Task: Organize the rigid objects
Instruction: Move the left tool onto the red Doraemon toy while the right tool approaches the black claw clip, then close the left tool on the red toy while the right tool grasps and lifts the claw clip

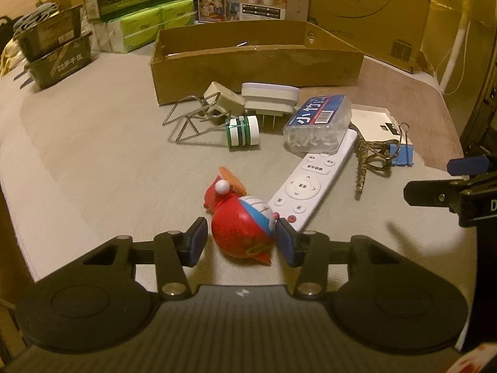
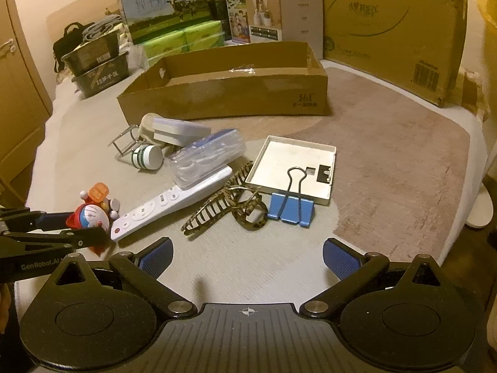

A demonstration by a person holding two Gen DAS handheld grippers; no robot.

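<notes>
My left gripper straddles the red toy: the right pad touches its blue-and-white face, the left pad sits just beside its body with a sliver of gap, so I call this not yet clamped. I have the jaws low and across the widest part so the round body won't squirt out when they bite. The toy lies on its side on the mat, near me, its head almost touching the near end of the remote, so I need to lift without dragging that along.

My right gripper hangs released over bare mat, jaws wide, nothing between them. Just beyond it lie the hair claw and the blue binder clip, whose handle rests on the rim of the white lid, probably my next pick.

Farther out, the floss case leans across the remote's far end, beside the small jar, the plug and the wire stand. Behind them the carton waits, open side up, seemingly the drop point.
</notes>
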